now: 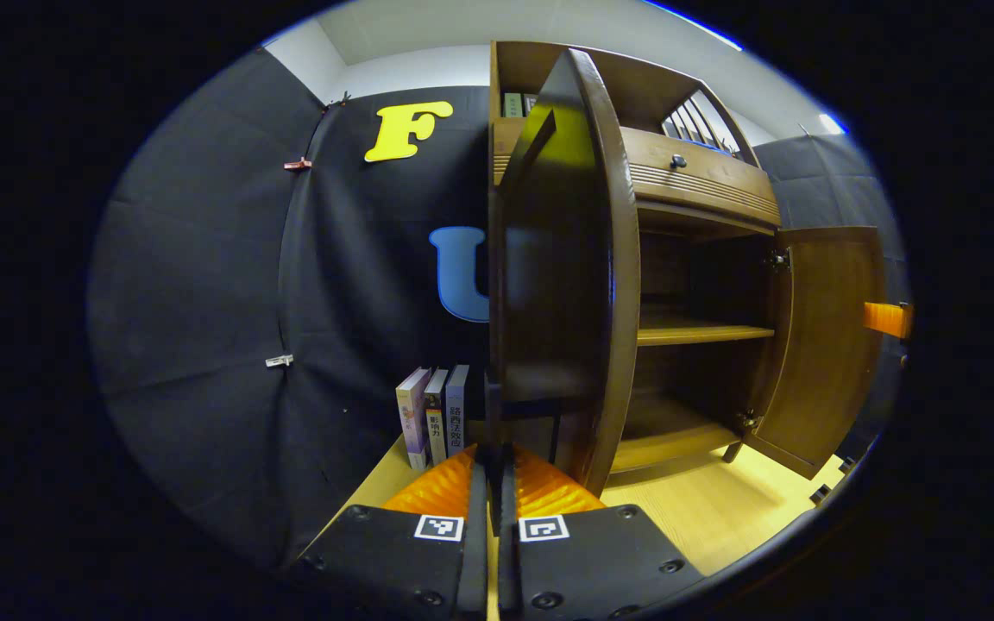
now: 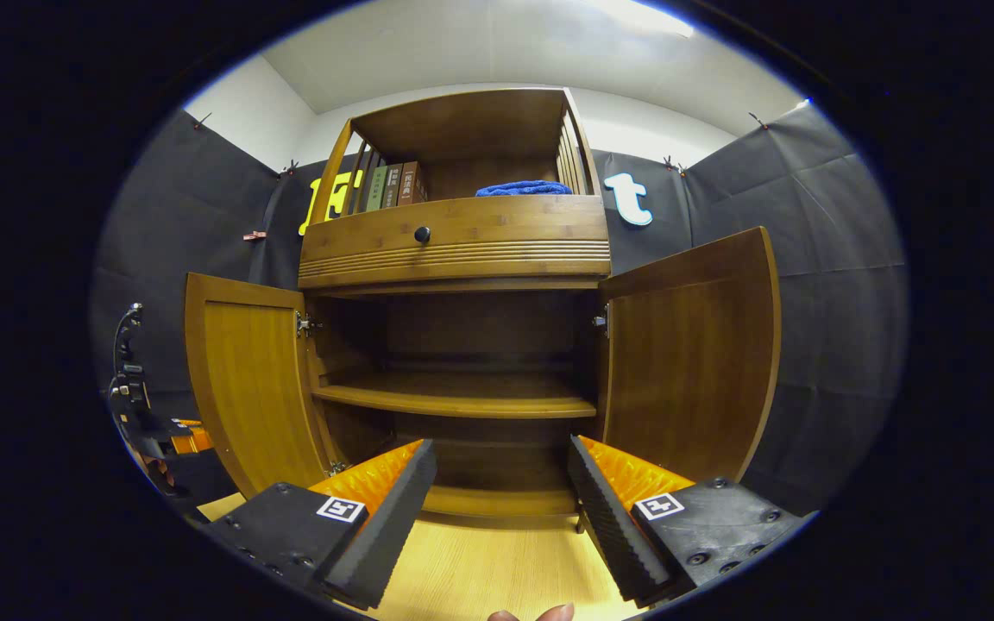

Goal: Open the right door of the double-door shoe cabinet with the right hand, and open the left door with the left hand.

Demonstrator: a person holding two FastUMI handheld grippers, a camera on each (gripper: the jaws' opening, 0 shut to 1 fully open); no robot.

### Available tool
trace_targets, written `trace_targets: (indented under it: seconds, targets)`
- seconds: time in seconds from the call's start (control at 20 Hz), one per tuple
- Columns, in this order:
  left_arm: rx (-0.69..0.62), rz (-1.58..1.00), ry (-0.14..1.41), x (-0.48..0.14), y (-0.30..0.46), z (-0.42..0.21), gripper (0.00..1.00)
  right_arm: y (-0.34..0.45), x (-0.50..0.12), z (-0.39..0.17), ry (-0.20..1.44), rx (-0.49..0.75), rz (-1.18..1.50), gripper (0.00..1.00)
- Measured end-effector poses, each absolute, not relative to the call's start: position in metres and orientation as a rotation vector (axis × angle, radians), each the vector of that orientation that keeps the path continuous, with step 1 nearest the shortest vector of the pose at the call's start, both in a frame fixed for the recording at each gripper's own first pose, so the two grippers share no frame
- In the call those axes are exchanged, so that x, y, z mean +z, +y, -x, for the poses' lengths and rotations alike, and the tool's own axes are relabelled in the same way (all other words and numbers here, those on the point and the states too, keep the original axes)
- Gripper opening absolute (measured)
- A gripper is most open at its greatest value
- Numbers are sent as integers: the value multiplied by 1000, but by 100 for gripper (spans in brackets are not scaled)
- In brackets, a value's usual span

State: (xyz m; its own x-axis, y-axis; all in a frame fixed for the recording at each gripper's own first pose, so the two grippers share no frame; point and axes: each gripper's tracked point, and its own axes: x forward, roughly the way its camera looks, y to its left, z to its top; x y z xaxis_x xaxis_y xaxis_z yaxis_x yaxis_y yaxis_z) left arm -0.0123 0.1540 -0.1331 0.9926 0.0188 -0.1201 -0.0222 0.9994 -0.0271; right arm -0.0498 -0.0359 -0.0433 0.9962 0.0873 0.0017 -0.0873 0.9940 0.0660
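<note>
in the left gripper view the left hand-held gripper (image 1: pixel 493 483) sits at the bottom centre with its two black fingers (image 1: pixel 477 496) drawn almost together, a thin slit between them. they close on the dark handle at the near edge of the left door (image 1: pixel 570 285), though the contact itself is hard to make out. that door stands swung out toward the camera, seen nearly edge-on down the middle of the frame. right of it the shoe cabinet (image 1: pixel 695 259) is open, with a middle shelf (image 1: pixel 700 332) and a bottom board inside, and the right door (image 1: pixel 825 345) is folded out at the far right. an orange part of the other gripper shows at the right edge. three books (image 1: pixel 435 423) stand upright on the pale wooden tabletop (image 1: pixel 721 509) just left of the cabinet, lower centre.

in the right gripper view the right hand-held gripper (image 2: pixel 501 492) is spread wide at the bottom of the frame, its ridged pads (image 2: pixel 398 509) well apart and holding nothing. beyond it the cabinet fills the centre, both doors open: one at the left of the frame, one at the right. above the opening runs a drawer (image 2: pixel 454 241) with a dark knob (image 2: pixel 422 234), and on the top shelf are upright books and a folded blue cloth (image 2: pixel 523 187). a fingertip shows at the bottom edge.
</note>
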Motion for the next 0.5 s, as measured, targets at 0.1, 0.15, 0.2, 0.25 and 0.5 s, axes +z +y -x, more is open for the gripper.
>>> trace_targets:
  seconds: [0.1,0.15,0.2,0.25,0.5]
  targets:
    - [-3,68,116,-134,162,13,8,-35,-43,49,0,90,-66,97]
    - [-21,88,109,-133,164,14,7,-35,-43,49,-1,91,-65,98]
    - [-36,101,105,-133,164,14,8,-34,-42,47,-1,92,-64,96]
    - [-44,104,103,-132,164,13,9,-34,-41,46,0,95,-64,96]
    - [-23,87,105,-134,171,11,13,-32,-40,45,-4,98,-63,99]
